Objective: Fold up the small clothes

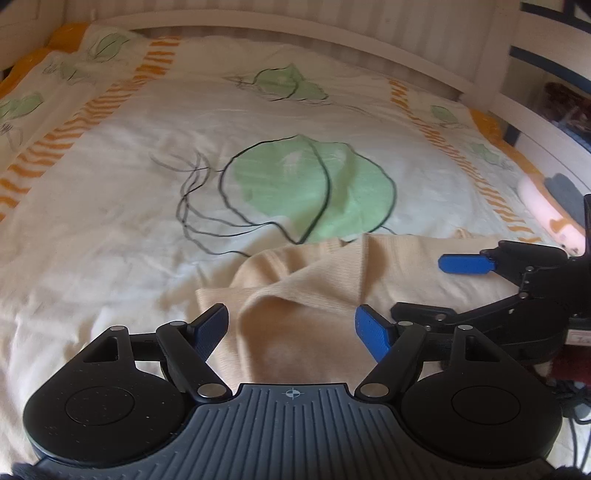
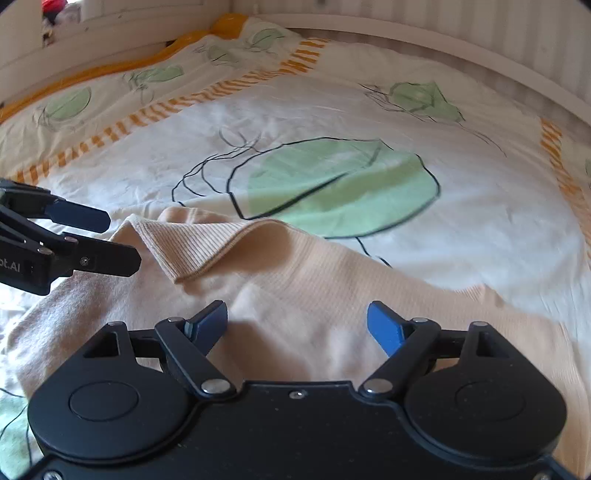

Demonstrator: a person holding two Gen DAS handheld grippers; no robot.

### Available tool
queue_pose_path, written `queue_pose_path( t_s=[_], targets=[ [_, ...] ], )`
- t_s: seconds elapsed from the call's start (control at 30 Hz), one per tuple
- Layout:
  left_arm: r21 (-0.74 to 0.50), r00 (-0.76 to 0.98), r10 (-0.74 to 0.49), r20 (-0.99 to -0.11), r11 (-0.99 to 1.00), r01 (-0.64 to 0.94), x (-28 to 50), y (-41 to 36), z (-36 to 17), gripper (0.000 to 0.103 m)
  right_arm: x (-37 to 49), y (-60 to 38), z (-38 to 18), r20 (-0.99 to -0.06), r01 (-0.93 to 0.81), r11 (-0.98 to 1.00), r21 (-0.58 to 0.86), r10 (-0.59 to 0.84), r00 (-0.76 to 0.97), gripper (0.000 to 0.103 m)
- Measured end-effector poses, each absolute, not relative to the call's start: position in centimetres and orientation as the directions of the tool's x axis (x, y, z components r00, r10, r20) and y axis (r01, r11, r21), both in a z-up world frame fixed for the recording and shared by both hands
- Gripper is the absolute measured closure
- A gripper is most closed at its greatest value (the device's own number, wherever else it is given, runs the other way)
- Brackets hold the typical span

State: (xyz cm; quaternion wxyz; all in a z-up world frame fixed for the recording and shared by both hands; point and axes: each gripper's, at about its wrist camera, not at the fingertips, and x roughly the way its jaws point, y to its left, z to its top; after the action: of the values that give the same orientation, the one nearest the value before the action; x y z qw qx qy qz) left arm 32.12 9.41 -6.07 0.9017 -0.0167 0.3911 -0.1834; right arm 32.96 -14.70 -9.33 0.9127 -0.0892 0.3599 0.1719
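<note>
white duvet [image 1: 140, 177] with green leaf prints and orange striped bands covers the bed, wooden bed frame [image 1: 332, 33] along the far side. beige ribbed garment [image 2: 332, 288] lies on the near part of the bed, spread mostly flat, its long axis running left to right across both views. one ribbed hem edge [image 2: 199, 247] is flipped over on the garment's left part, forming a loose raised fold. pink soft toy [image 1: 550, 218] at the far right edge of the bed, only partly visible.

right tool [image 2: 297, 325] hangs over the middle of the garment, jaws wide, nothing between them, cloth directly ahead and below. left tool [image 1: 291, 325] is over the garment's left end, jaws wide too, empty, raised fold just ahead of it. the two tools are near each other, apart, each showing in the other's view.

judgement: no fold done yet; flipped hem sits nearer the left tool, so that side likely takes it, with the right tool taking cloth further right. risk: pinching duvet with the knit.
</note>
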Motion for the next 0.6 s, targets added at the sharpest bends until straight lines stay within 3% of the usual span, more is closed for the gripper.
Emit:
queue_pose_path(
  t_s=[0.2,0.3,0.43,0.6],
  targets=[
    [-0.247,0.638,-0.313,-0.703,0.949,0.194,33.1,12.8,-6.2,0.028,36.6,-11.0,-9.7,-0.689,-0.423,0.904,-0.065,0.266,0.674,0.018],
    [-0.261,0.646,-0.307,-0.699,0.950,0.168,33.2,13.6,-6.1,0.027,37.9,-11.2,-8.9,-0.652,-0.404,0.914,0.024,0.321,0.687,0.018],
    [-0.262,0.646,-0.336,-0.685,0.942,0.212,32.8,12.7,-5.6,0.027,37.3,-12.7,-7.7,-0.622,-0.364,0.927,0.092,0.339,0.705,0.018],
    [-0.179,0.622,-0.340,-0.705,0.935,0.307,32.4,9.9,-5.7,0.027,34.7,-14.4,-7.8,-0.643,-0.350,0.934,0.063,0.306,0.702,0.018]
  ],
)
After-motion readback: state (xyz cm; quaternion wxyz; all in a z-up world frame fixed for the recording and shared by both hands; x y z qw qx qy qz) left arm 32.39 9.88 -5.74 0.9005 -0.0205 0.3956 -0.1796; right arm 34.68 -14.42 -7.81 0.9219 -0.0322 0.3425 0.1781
